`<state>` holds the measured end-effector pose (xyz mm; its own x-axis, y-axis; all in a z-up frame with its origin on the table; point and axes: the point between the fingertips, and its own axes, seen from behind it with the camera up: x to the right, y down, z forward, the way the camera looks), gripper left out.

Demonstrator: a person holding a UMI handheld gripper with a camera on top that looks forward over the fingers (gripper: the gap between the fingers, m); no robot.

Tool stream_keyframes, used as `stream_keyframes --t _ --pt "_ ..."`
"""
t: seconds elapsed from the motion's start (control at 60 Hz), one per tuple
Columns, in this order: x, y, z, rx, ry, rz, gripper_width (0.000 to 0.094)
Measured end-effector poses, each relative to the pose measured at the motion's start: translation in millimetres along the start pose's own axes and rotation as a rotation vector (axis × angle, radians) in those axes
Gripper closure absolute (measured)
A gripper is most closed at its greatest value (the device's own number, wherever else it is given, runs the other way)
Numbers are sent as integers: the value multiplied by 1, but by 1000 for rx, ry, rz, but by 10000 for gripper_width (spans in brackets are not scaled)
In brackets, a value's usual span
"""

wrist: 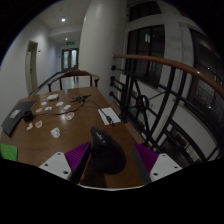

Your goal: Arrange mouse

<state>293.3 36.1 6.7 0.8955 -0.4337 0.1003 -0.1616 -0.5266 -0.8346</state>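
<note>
A black mouse (pixel 108 150) lies on the brown wooden table (pixel 60 135) at its near end, between my fingers. My gripper (pixel 110 160) is open, low over the table. The left pad (pixel 78 156) and the right pad (pixel 145 156) stand either side of the mouse, with a small gap at each side. The mouse's underside and its near end are hidden in shadow.
Beyond the mouse, several small white cards and objects (pixel 60 105) are scattered on the table, with a white sheet (pixel 110 116) at the right edge. A dark laptop (pixel 12 120) and a green item (pixel 8 152) sit left. A curved wooden handrail (pixel 170 65) runs on the right.
</note>
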Motion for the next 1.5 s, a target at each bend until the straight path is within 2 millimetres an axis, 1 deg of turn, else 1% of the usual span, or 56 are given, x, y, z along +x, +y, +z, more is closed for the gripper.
stream_keyframes --t 0.067,0.117,0.133,0.15,0.167,0.2,0.25,0.3,0.333,0.35,0.383,0.45,0.483,0.517,0.55,0.6,0.633,0.683,0.75,0.767,0.833,0.85,0.883,0.917,0.95,0.983,1.017,1.05,1.083,1.1,1.117,1.183,1.283,1.3,1.317,1.333,1.383,1.5 --pt "1 -2 14 -9 -11 1 92" --pt "-2 6 25 -43 -26 -2 91" --pt "-4 3 27 -35 -34 9 102" --pt "-4 -1 30 -24 -35 20 158" --pt "-5 -1 32 -31 -40 22 232" --pt "-5 0 34 -41 -40 19 316" --pt "-4 -4 37 -34 -28 -1 396" --pt "-2 -4 37 -42 -13 -8 447" --pt "-2 -4 37 -46 -3 3 462" --pt "-3 -5 37 -42 1 8 498" --pt "-3 -6 37 -39 13 13 528" --pt "-5 -7 32 -50 24 13 539" --pt "-7 -5 25 -63 32 -2 545" --pt "-6 -8 16 -63 57 -26 545" --pt "-6 -16 4 -46 83 -46 542" --pt "-12 -36 -23 6 111 -59 545" --pt "-25 -50 -44 44 122 -52 546" --pt "-51 -65 -79 85 118 -30 547" --pt "-97 -82 -127 131 88 -26 546" --pt "-111 -85 -143 138 77 -27 545" --pt "-172 -89 -190 170 15 -31 545" --pt "-188 -87 -199 176 -6 -32 545" --pt "-220 -83 -212 181 -51 -28 544" --pt "-252 -73 -225 177 -97 -22 544" --pt "-281 -60 -233 164 -141 -15 548" --pt "-308 -39 -234 144 -183 -18 547" --pt "-330 -19 -236 107 -220 -34 544" --pt "-349 1 -235 68 -246 -58 545" --pt "-361 20 -232 36 -259 -79 544" --pt "-371 35 -233 28 -260 -90 547" --pt "-375 39 -228 15 -262 -98 546" --pt "-386 63 -219 -25 -263 -133 544" --pt "-387 95 -204 -79 -232 -168 544" --pt "-386 102 -202 -93 -226 -174 517" --pt "-385 103 -201 -84 -220 -176 536" --pt "-387 97 -198 -53 -218 -172 544" --pt "-387 98 -194 -42 -214 -158 544" --pt "-385 97 -197 -28 -205 -184 544"
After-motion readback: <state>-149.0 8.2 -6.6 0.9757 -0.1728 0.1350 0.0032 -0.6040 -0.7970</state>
